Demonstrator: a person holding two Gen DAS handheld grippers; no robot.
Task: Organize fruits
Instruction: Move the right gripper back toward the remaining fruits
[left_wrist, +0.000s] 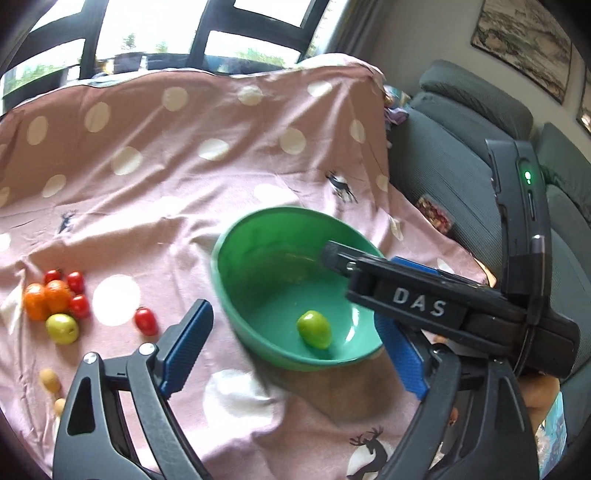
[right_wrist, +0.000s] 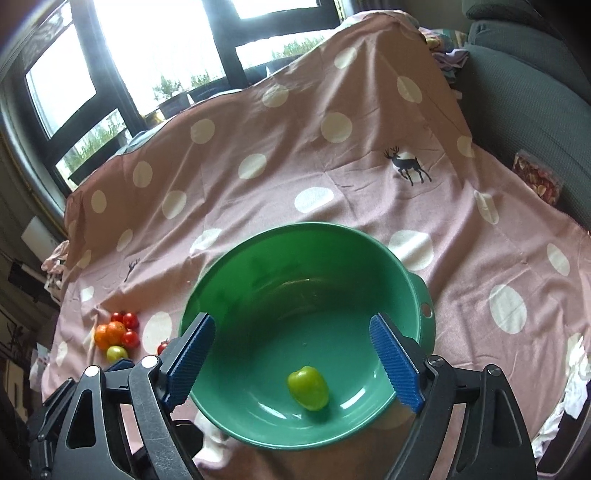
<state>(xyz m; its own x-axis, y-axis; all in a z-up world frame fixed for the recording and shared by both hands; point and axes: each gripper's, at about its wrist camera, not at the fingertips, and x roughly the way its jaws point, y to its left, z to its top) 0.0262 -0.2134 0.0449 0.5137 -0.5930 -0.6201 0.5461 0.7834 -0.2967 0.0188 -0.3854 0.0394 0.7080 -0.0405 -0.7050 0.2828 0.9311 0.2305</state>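
Right gripper (right_wrist: 291, 358) jaws spread wide, nothing between the pads; blue ribbed fingers (right_wrist: 192, 354) flank the green bowl (right_wrist: 417, 295) from above. Left gripper (left_wrist: 291, 350) also wide open and empty, blue fingers (left_wrist: 186, 347) at 8 and 4 o'clock of the bowl (left_wrist: 236, 266) in its own view. In the left wrist view the right gripper's black body, marked DAS, cuts in from 3 o'clock over the bowl's right rim.

One green fruit (right_wrist: 307, 387) lies loose on the bowl floor, toward 6 o'clock of the bowl, touching neither gripper.

Bowl sits on a pink polka-dot cloth (right_wrist: 369, 177) with deer prints.

Remaining fruit sits in a pile at 9 o'clock of the bowl, well apart from it: two oranges (left_wrist: 46, 299), several red cherry tomatoes (left_wrist: 75, 282), a yellow-green fruit (left_wrist: 62, 328) touching the oranges. One lone red tomato (left_wrist: 146, 321) lies between pile and bowl. Two small tan items (left_wrist: 50, 380) at 8 o'clock near the frame edge, kind unclear.

Grey sofa (left_wrist: 461, 147) at 2 o'clock beyond the cloth; windows (right_wrist: 155, 48) at 12 o'clock.
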